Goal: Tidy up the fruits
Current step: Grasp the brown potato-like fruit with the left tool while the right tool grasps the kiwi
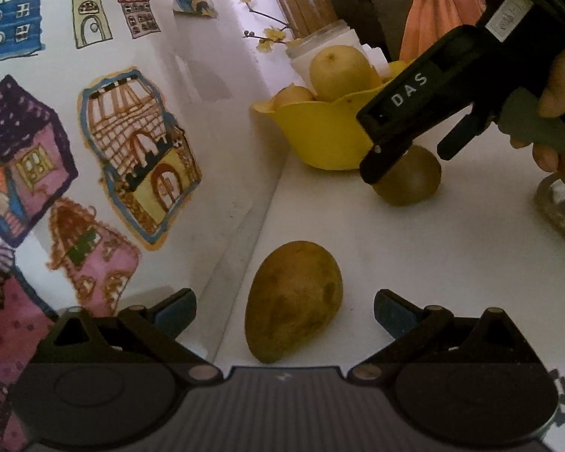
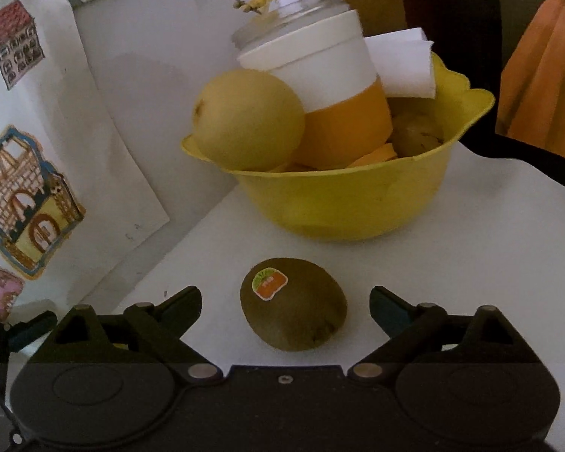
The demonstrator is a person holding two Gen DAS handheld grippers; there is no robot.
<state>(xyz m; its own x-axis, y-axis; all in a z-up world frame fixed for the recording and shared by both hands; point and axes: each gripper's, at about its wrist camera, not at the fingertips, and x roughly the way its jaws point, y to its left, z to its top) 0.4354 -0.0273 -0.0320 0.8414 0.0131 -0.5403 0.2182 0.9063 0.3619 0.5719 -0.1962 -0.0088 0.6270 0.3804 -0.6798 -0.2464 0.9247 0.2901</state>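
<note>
While my left gripper [image 1: 284,310] sits spread wide around a brownish fruit [image 1: 293,301], maybe a mango, nothing is gripped. My right gripper [image 2: 285,310], also released, brackets the kiwi [image 2: 293,303] on the table [image 2: 489,245]. The yellow bowl [image 2: 358,203] already holds a pear [image 2: 246,118]; two fruits left.

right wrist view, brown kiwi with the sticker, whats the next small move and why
Probably ease the right gripper forward and close: its fingers stand open on either side of the brown stickered kiwi, which lies untouched on the white table before the yellow plastic bowl.
</note>
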